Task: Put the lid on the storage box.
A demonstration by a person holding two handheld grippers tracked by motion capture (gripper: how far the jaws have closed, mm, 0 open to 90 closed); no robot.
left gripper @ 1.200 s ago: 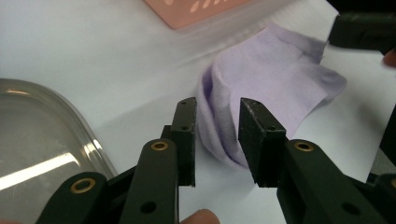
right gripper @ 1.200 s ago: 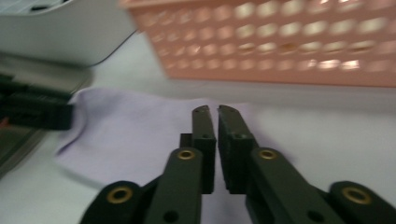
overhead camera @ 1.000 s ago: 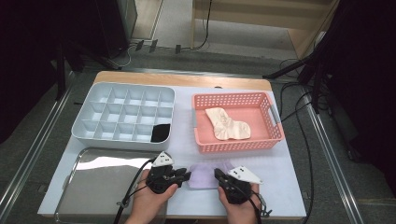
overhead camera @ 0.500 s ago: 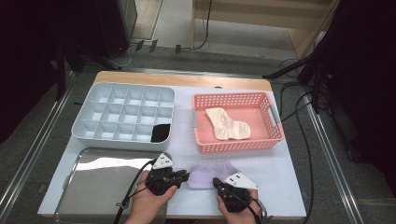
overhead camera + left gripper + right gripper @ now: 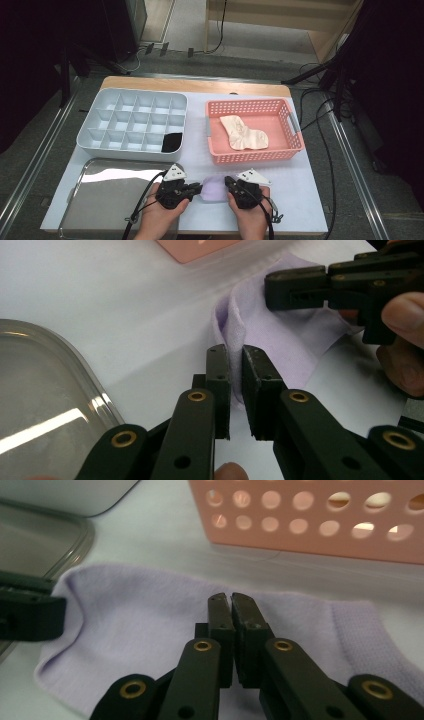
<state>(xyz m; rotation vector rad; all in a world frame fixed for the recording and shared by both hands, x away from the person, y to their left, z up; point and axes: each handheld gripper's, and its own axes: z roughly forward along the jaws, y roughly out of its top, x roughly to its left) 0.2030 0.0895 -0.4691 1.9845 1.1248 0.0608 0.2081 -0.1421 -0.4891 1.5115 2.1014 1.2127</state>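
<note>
A lilac sock [image 5: 215, 188] lies on the white table near the front edge, between my two grippers. My left gripper [image 5: 198, 189] comes in from the sock's left. Its jaws have just been closing, and in the left gripper view a raised fold of the sock [image 5: 235, 325] is pinched between them at the left gripper's tips [image 5: 235, 351]. My right gripper [image 5: 229, 182] is shut. Its tips [image 5: 231, 598] rest on the flat sock [image 5: 140, 610], and I see no cloth between them. The right gripper [image 5: 300, 287] also shows in the left gripper view.
A pink basket [image 5: 216, 150] holding a cream sock [image 5: 245, 135] stands behind the grippers. At the back left is a grey compartment box [image 5: 132, 125] with a black sock [image 5: 172, 142] in its front right cell. A steel tray [image 5: 100, 200] lies at the front left.
My right gripper has shifted left and a little away from the table's front edge, onto the sock's right part. The left hand has stayed in place.
</note>
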